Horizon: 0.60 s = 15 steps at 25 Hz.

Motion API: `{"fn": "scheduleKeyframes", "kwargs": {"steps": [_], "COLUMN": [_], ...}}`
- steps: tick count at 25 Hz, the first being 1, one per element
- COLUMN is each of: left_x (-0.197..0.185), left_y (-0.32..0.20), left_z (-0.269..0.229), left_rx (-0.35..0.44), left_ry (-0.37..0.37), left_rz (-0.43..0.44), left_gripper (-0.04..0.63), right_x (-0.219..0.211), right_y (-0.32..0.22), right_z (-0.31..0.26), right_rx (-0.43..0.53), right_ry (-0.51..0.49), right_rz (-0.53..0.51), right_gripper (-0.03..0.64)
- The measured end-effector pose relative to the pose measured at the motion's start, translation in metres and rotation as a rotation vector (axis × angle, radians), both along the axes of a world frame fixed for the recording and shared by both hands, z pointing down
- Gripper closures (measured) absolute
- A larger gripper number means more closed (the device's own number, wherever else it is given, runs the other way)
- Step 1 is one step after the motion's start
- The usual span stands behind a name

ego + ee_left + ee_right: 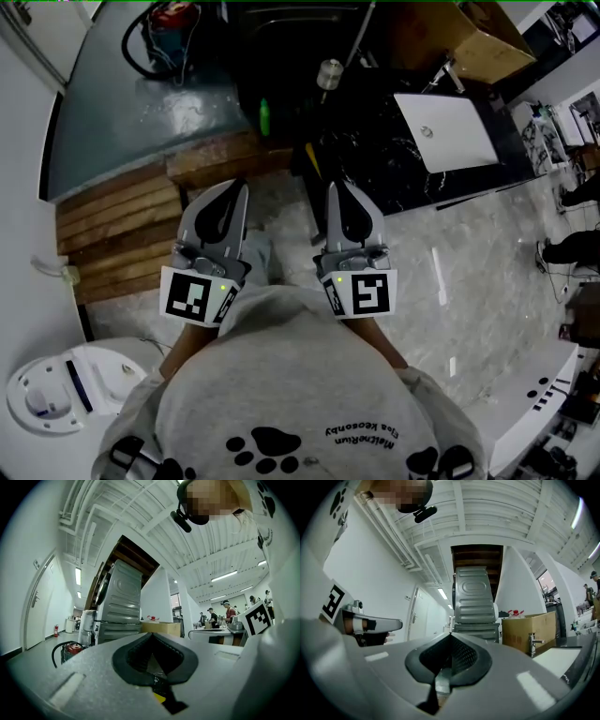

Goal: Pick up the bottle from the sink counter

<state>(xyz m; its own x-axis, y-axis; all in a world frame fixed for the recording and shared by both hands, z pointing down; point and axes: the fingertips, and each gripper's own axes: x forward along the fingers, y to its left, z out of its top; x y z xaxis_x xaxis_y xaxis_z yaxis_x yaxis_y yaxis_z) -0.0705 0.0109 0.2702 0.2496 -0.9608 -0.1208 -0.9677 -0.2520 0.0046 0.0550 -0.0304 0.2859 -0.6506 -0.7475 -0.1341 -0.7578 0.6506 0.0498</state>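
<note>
— Bottle (pixel 265 117) first. Where is it?
— It is small and green. It stands near the left edge of the dark bench (pixel 394 164).
— Is anything holding it?
— No. It stands alone. Both grippers are well apart from it, lower down in the head view.
— What is close to the bottle?
— A shiny tap (pixel 329 73) is near it, on the right. Farther right, a flat white board (pixel 445 129) lies on the bench. A brown cardboard box (pixel 483 37) sits past the board, at the top.
— What about the left hand-held gripper (pixel 240 187)?
— Its jaws are pressed together. It grips nothing. It points toward the bench.
— And the right hand-held gripper (pixel 334 186)?
— Same thing. Its jaws are shut tight and they hold nothing. The two grippers sit side by side with a gap between them.
— What is under them?
— A pale stone floor (pixel 469 244). On the left there are brown wooden planks (pixel 122 220) that look like steps.
— Anything more?
— Yes. Past the planks there is a grey floor (pixel 122 112). A red thing (pixel 173 17) with a black hose around it sits there, at the top. A white round machine (pixel 52 394) sits in the bottom left corner. At the very bottom you see the person's grey jumper (pixel 300 384) with black paw prints on it.
</note>
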Motion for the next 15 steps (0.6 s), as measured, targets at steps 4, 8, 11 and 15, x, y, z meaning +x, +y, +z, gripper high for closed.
{"fn": "scheduleKeyframes", "kwargs": {"steps": [4, 8, 11, 15], "left_x": [0.009, 0.014, 0.016, 0.011], "left_y": [-0.027, -0.061, -0.095, -0.147], "left_z": [0.001, 0.002, 0.004, 0.006], "left_rx": [0.007, 0.020, 0.013, -0.002], "left_ry": [0.005, 0.015, 0.017, 0.016], "left_rz": [0.050, 0.103, 0.152, 0.219], "left_gripper": [0.597, 0.597, 0.597, 0.597], "right_x": [0.010, 0.018, 0.021, 0.016], "right_y": [-0.018, -0.044, -0.071, -0.115], "right_z": [-0.001, 0.000, 0.002, 0.006], "right_rx": [0.014, 0.023, 0.016, -0.001], "right_ry": [0.002, 0.002, 0.000, 0.002], "right_rz": [0.045, 0.095, 0.143, 0.208], "right_gripper": [0.617, 0.617, 0.617, 0.617]}}
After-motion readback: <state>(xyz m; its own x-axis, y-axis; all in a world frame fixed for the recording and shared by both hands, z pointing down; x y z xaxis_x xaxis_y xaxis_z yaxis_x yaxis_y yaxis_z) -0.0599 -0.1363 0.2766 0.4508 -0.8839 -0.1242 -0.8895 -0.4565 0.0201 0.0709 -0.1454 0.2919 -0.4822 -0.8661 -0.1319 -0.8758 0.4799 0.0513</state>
